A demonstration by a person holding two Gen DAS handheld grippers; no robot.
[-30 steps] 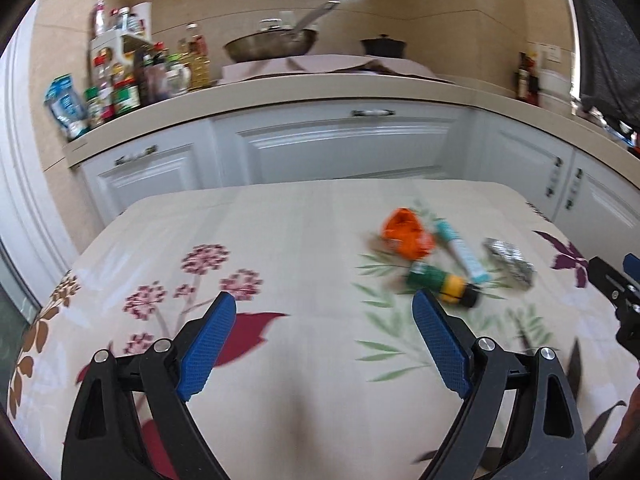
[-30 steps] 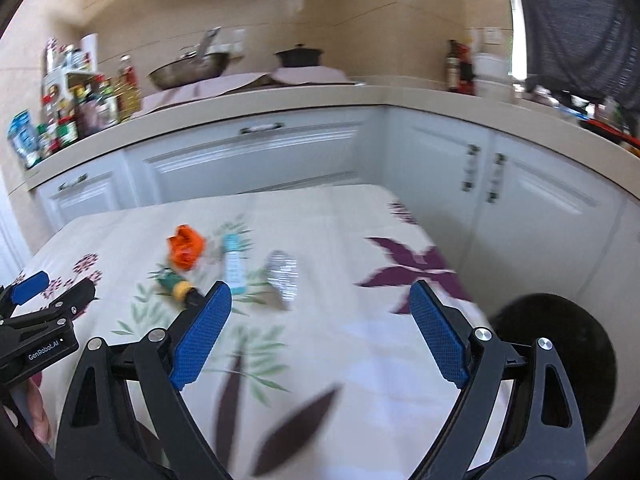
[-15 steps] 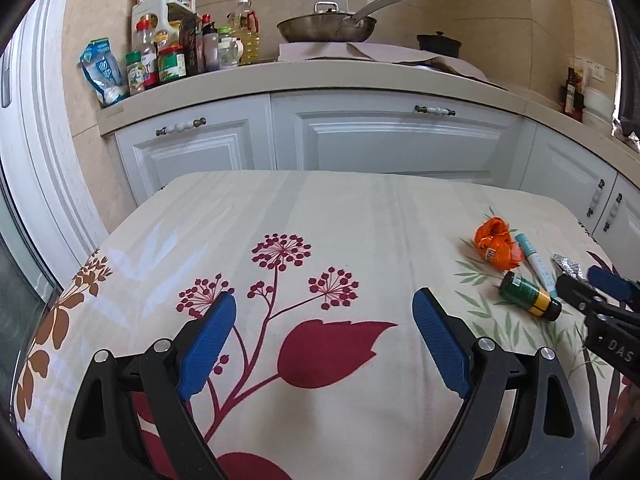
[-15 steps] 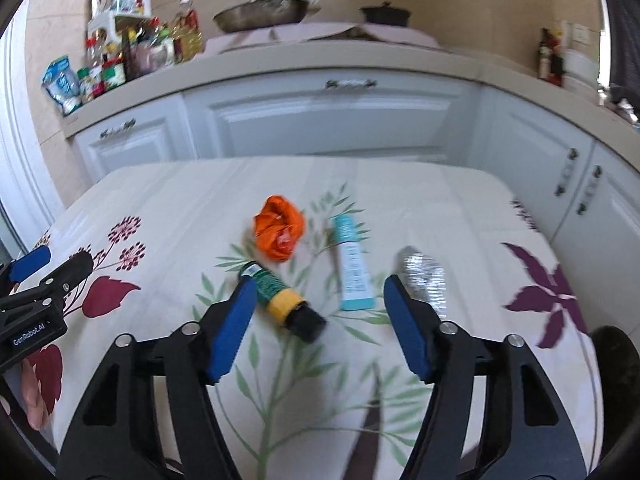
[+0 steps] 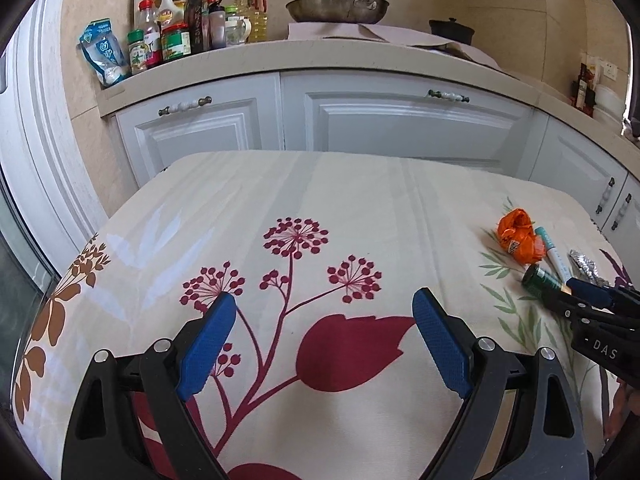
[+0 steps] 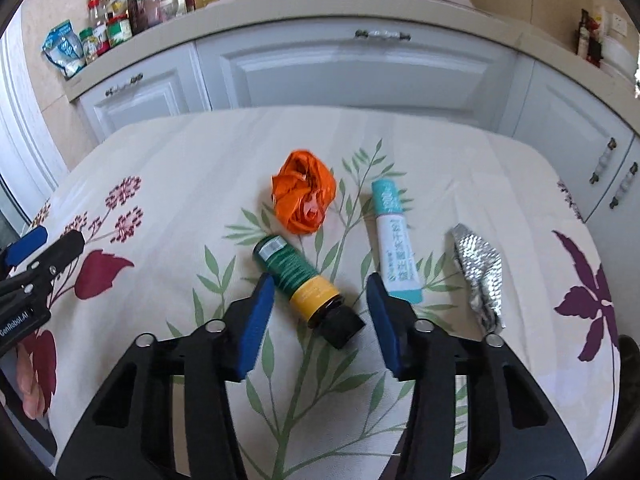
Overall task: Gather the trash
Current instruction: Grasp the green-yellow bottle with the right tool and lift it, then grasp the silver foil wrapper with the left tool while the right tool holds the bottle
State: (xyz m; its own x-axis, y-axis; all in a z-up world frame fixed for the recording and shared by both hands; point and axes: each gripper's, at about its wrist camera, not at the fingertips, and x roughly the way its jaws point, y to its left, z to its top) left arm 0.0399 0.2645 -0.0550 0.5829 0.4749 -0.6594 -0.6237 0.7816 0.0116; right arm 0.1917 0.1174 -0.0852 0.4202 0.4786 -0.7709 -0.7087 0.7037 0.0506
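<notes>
On the flowered tablecloth (image 6: 180,168) lies a green bottle (image 6: 298,276) with a yellow band and black cap. My right gripper (image 6: 320,280) straddles it; the jaws are closing and gaps still show on both sides of the bottle. Behind the bottle is a crumpled orange bag (image 6: 304,196), to its right a teal and white tube (image 6: 394,240) and a silver foil wrapper (image 6: 478,268). My left gripper (image 5: 325,298) stands open and empty over the red flower print. At that view's right edge are the bottle (image 5: 542,280), the orange bag (image 5: 518,236) and the tube (image 5: 554,252).
White cabinets (image 5: 400,120) run behind the table under a counter with jars and bottles (image 5: 176,36) and a pan (image 5: 340,8). More cabinets (image 6: 580,140) stand to the right. A dark round object (image 6: 630,356) sits below the table's right edge. Fingers of a hand (image 6: 30,380) show at the left.
My right gripper came down over the trash and its jaws narrowed around the green bottle. The left gripper swung left, so the trash slid to the right edge of its view.
</notes>
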